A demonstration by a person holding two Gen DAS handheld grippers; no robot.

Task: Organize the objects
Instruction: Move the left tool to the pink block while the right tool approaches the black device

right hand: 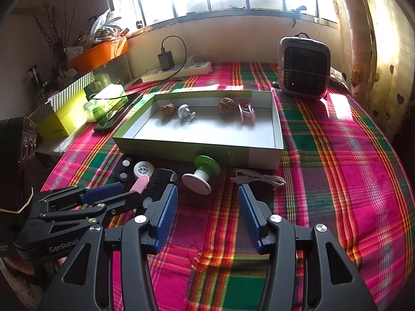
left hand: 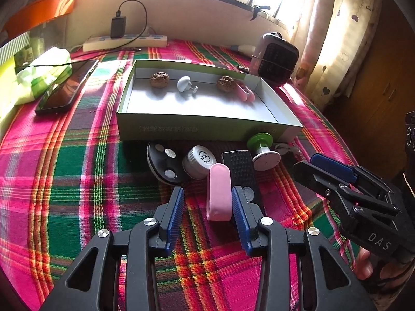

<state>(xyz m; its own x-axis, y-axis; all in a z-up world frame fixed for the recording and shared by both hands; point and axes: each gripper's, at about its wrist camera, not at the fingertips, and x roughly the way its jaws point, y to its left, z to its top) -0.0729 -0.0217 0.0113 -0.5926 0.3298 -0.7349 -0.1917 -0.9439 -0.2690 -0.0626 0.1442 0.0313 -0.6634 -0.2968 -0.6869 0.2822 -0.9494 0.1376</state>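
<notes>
A shallow cardboard box [left hand: 197, 123] [right hand: 197, 149] sits on the plaid cloth and holds two walnuts [left hand: 159, 79], a white knob [left hand: 185, 84] and a pink clip [left hand: 245, 93]. In front of it lie a black disc [left hand: 163, 165], a white round cap [left hand: 198, 162], a black textured remote [left hand: 241, 173], a green-and-white suction knob [left hand: 262, 150] [right hand: 201, 175] and a pink clip [left hand: 219, 191]. My left gripper [left hand: 207, 207] is open, its fingers on either side of the pink clip, the right finger touching it. My right gripper [right hand: 207, 215] is open and empty just before the green knob.
A phone [left hand: 66, 88] and tissue pack [left hand: 46, 72] lie to the left. A power strip [left hand: 124, 42] lies at the back, a small heater [left hand: 275, 59] [right hand: 303, 70] at back right. A white cable [right hand: 256, 177] lies beside the knob.
</notes>
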